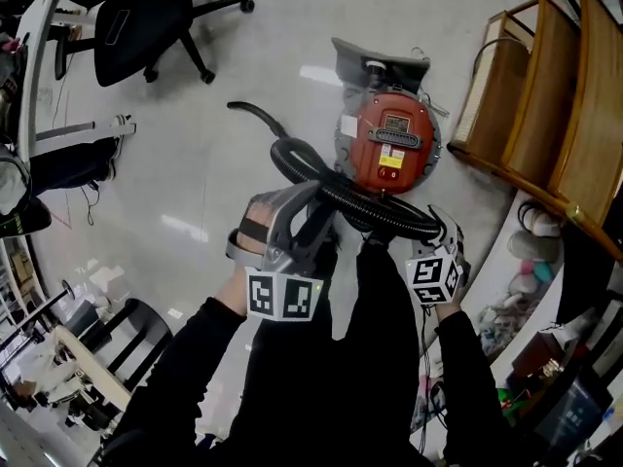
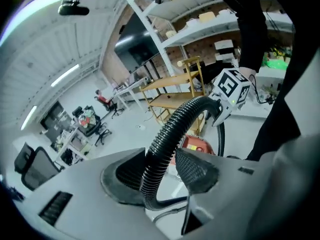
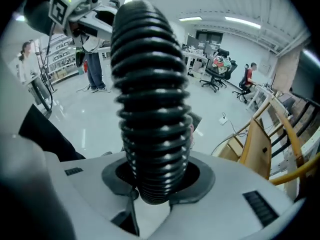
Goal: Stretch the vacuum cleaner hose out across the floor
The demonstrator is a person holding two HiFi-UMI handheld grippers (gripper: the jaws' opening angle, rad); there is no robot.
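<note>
you hold the hose [image 1: 375,207] in both tongs. your left tongs [image 1: 310,207] are clamped on it. in the left gripper view the ribbed black hose [image 2: 175,129] runs down between the two pads of the left tongs [image 2: 165,171] and touches both. your right tongs [image 1: 440,227] grip it too — in the right gripper view the hose [image 3: 150,109] fills the gap between the pads of the right tongs [image 3: 155,184] and sticks up right in front of the camera.

the two tongs are near each other, side by side, with a short bit of hose between them. from the left tongs it bends up in an arch to the right tongs.

the hose is not stretched out — it curls in a loop just in front of the red vacuum [image 1: 389,144], and in the head view it crosses the vacuum's near edge. a curved black end pokes out to the left of the vacuum.

the vacuum sits on the pale floor [image 1: 195,183], near a wooden rack [image 1: 545,115] on the right. a black chair [image 1: 136,27] stands well apart at the top left.
</note>
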